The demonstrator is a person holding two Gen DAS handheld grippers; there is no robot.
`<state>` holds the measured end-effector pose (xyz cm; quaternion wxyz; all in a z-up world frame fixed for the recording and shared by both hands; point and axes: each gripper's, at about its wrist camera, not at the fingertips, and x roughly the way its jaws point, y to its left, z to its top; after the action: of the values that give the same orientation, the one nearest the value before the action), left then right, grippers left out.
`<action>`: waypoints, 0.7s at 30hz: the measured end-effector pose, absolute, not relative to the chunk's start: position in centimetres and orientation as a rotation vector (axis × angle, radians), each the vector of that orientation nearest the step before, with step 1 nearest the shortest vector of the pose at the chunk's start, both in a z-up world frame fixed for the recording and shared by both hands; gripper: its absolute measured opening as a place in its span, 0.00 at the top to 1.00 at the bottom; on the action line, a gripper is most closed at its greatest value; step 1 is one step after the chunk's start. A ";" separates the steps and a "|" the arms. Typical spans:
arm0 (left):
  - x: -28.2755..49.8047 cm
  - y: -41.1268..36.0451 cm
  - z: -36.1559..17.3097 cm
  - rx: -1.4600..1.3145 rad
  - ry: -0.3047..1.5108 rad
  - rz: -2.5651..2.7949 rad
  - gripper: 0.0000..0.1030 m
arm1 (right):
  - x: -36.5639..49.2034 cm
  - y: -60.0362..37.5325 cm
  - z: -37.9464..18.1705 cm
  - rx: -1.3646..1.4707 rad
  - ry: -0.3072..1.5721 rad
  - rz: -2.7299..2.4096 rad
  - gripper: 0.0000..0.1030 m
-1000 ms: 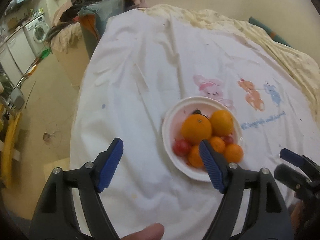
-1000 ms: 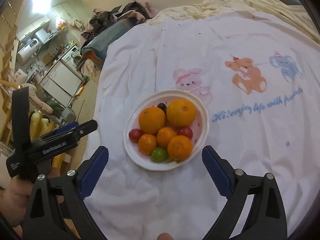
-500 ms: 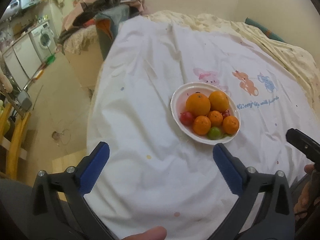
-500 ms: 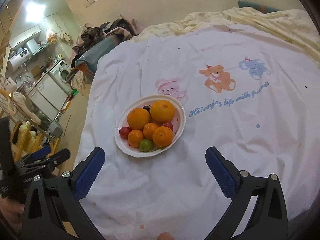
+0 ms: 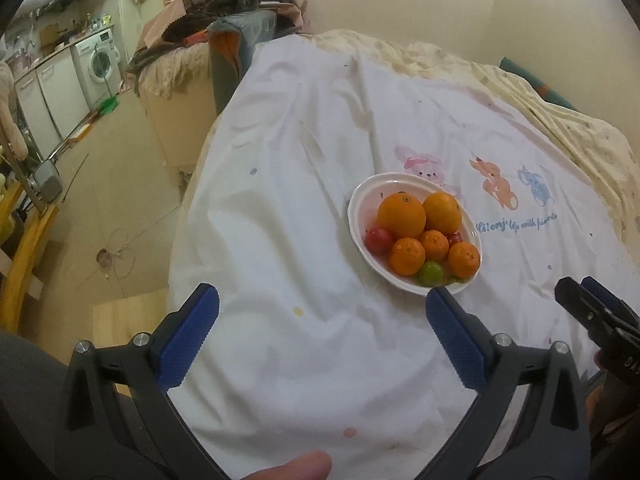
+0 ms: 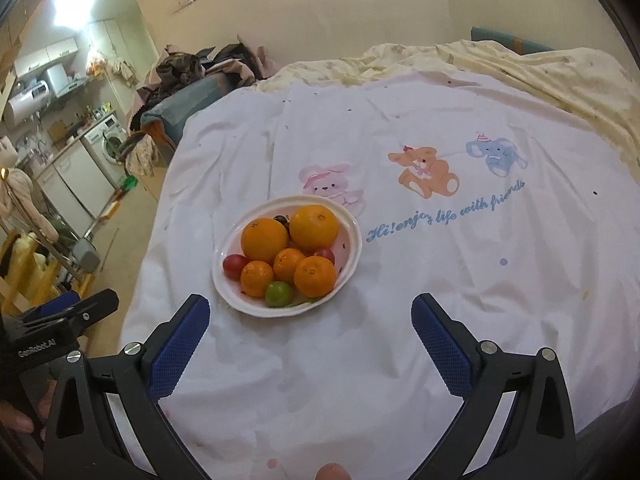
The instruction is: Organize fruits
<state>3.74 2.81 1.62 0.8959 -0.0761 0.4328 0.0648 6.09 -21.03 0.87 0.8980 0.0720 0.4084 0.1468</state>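
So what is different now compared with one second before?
Both hand-held grippers drew back from the bowl; the left hand-held gripper and right hand-held gripper have just been opening, nothing between them. The bowl and its fruit stayed put.

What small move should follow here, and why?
Probably none toward the fruit: hold both tools back. All the fruit already sits in the white bowl, none loose on the sheet. The left hand-held gripper and right hand-held gripper are open, empty, short of the bowl.
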 end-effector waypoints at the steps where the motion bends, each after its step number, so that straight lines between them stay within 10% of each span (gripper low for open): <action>1: 3.7 2.7 1.6 -0.156 0.893 0.133 0.01 | 6.1 -20.9 0.8 0.140 0.846 0.300 0.00; 21: 3.5 1.7 1.8 -0.140 0.880 0.104 0.01 | 6.4 -21.0 0.5 0.118 0.848 0.268 0.00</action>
<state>3.54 1.68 1.79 0.9010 -0.0678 0.4255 0.0504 6.41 -21.00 0.51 0.9011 0.0568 0.4099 0.1295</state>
